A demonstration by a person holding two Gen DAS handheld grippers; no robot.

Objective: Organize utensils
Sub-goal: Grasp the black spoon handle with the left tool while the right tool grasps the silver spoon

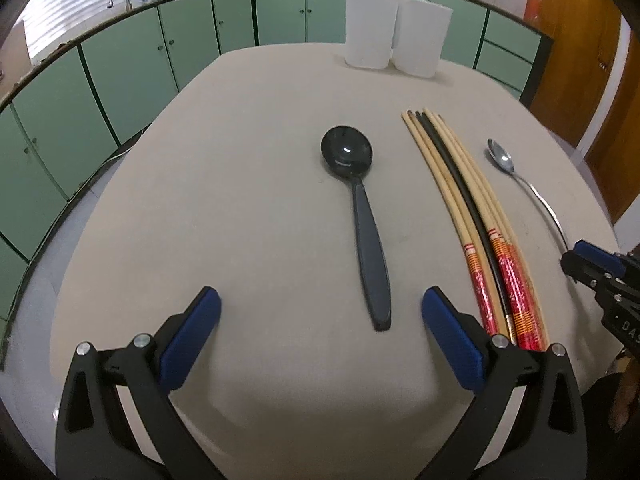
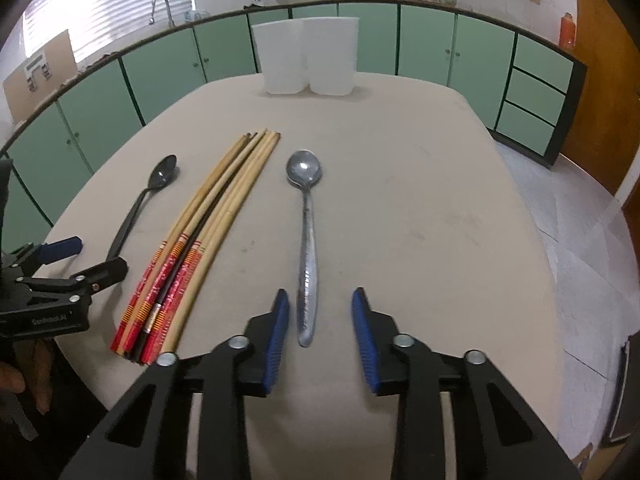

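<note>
Two handheld grippers, each a black angular frame with triangular cut-outs, silver round bolts and ribbed blue pads on its fingers [image 2: 276, 332]. The left gripper [image 2: 80, 258], at nine o'clock in the right wrist view, carries small white lettering.

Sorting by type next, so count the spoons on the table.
2. The black plastic spoon lies left of the bundle of wooden chopsticks; the shiny metal spoon lies right of it, its handle end between the right gripper's fingers. None appear hidden.
</note>
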